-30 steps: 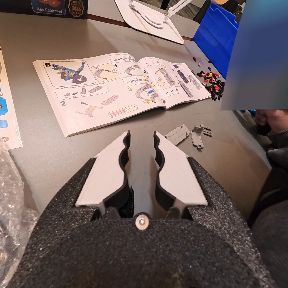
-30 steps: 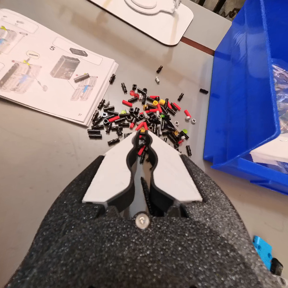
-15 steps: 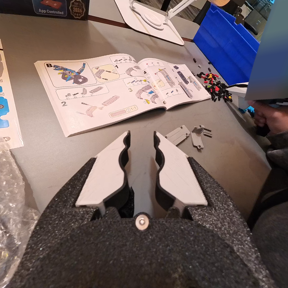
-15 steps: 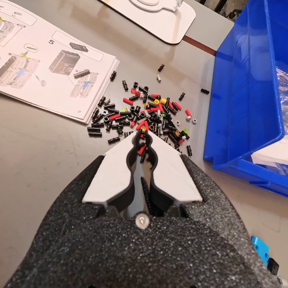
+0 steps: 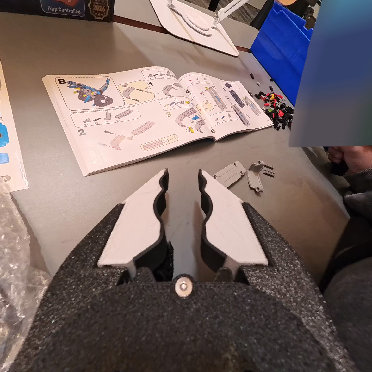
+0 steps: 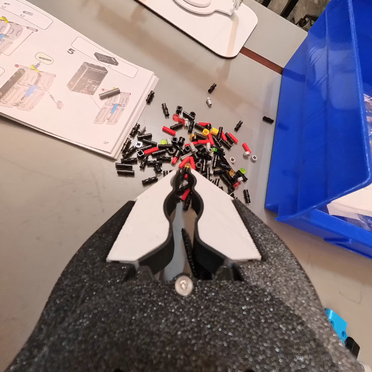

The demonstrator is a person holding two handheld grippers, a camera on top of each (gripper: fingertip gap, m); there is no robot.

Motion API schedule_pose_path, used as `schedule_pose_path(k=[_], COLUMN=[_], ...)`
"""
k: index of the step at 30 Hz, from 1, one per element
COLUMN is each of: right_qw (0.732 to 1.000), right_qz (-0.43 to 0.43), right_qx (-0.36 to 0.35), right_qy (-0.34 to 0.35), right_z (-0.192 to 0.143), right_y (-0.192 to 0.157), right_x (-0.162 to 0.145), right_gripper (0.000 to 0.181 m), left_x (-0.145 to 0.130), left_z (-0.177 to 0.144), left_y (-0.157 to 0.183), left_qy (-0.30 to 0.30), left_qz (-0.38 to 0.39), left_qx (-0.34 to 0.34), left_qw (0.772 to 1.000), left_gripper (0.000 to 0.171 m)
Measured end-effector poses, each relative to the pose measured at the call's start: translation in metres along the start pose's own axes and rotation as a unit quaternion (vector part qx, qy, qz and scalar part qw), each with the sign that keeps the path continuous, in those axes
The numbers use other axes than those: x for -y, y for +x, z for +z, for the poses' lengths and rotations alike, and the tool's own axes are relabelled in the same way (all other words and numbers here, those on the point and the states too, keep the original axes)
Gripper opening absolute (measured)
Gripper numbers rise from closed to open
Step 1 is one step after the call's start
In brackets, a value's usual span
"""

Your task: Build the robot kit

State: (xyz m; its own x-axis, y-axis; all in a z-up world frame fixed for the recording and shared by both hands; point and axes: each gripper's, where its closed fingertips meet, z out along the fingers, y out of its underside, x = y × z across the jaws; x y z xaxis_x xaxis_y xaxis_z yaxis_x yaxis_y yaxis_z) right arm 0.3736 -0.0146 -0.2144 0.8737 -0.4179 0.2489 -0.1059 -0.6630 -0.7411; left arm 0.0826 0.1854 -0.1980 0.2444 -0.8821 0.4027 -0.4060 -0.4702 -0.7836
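My left gripper is open and empty, low over the grey table. A flat grey plate and a curved grey piece with pins lie just right of its tips. An open instruction booklet lies beyond it. My right gripper is nearly closed at the near edge of a pile of small black, red and yellow pins. Its tips pinch a small black pin. A red pin lies on the table under the gap between its jaws. The pile also shows in the left wrist view.
A blue bin stands right of the pile. A white stand base is at the back. The booklet's corner lies left of the pile. A clear plastic bag, a sticker sheet, a person's hand and a blue part are nearby. There is about 35 cm between the tips of the two grippers. The flat grey plate lies some 8 cm from my left tips, 25 cm from my right tips.
My right gripper has shifted very slightly over the pile with its jaws unchanged. My left gripper has not moved.
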Motion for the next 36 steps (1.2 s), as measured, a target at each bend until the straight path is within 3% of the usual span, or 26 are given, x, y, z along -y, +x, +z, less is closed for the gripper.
schedule_pose_path(k=[26,36], right_qw=[1.000,0.999], right_qz=[0.000,0.036], right_qx=[0.004,-0.016], right_qy=[-0.006,-0.011], right_z=[0.002,0.000], right_y=[-0.002,0.012], right_x=[-0.002,-0.006], right_gripper=[0.005,0.005], left_x=[-0.002,-0.002], left_z=[0.001,0.002], left_y=[0.000,0.000], left_qy=[-0.005,-0.008], left_qz=[-0.007,-0.007], left_qx=[-0.004,-0.004], left_qw=[1.000,1.000], left_gripper=[0.029,0.029])
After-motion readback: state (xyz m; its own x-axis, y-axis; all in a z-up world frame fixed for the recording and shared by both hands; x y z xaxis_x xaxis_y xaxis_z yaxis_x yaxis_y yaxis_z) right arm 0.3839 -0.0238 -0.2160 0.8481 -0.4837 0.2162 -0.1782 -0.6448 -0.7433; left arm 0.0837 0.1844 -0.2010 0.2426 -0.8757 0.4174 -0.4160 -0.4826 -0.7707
